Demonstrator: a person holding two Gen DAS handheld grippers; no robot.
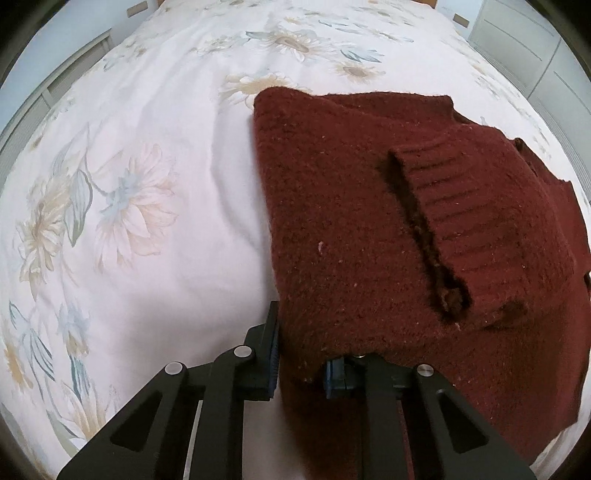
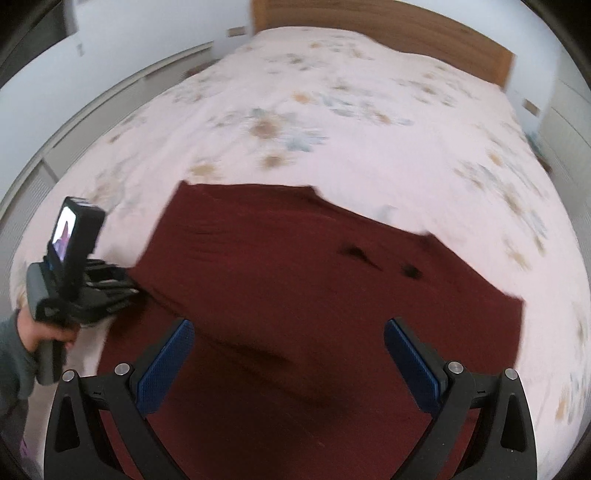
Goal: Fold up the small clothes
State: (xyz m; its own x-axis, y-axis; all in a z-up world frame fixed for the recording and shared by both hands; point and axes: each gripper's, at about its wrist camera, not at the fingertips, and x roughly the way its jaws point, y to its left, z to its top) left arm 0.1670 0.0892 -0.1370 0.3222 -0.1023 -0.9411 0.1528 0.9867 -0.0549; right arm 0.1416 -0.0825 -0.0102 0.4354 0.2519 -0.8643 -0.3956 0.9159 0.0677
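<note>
Two fisheye views take in one dark red knitted sweater (image 1: pixel 351 221) lying on a bed under a pale pink bedspread printed with flowers (image 1: pixel 122 206).

From the left wrist, the knit is sharp. A ribbed cuff (image 1: pixel 469 229) lies folded across the body of the sweater, its dark opening running diagonally. The sweater's left edge runs straight up the picture, with bare bedspread beside it. The left gripper (image 1: pixel 301 363) sits at the sweater's near left edge, its black fingers drawn close together with the hem pinched between them; the wool drapes over the right-hand blue pad (image 1: pixel 334 380) and hides most of it. This view shows nothing of the other gripper or of the person.

From the right wrist, everything is smeared by motion blur, so the knit reads as a flat maroon sheet and the cuff only as dark smudges. What it adds is the wider setting: a wooden headboard (image 2: pixel 388 33) at the far end of the bed, and at the left a hand (image 2: pixel 44 339) in a grey sleeve (image 2: pixel 13 369) gripping the handle of the left gripper, whose camera block with a lit screen (image 2: pixel 66 229) stands above it. Its fingers meet the sweater's left edge. The right gripper (image 2: pixel 290 354) hangs over the sweater's near part with its blue-padded fingers (image 2: pixel 166 365) spread wide, nothing between them.
</note>
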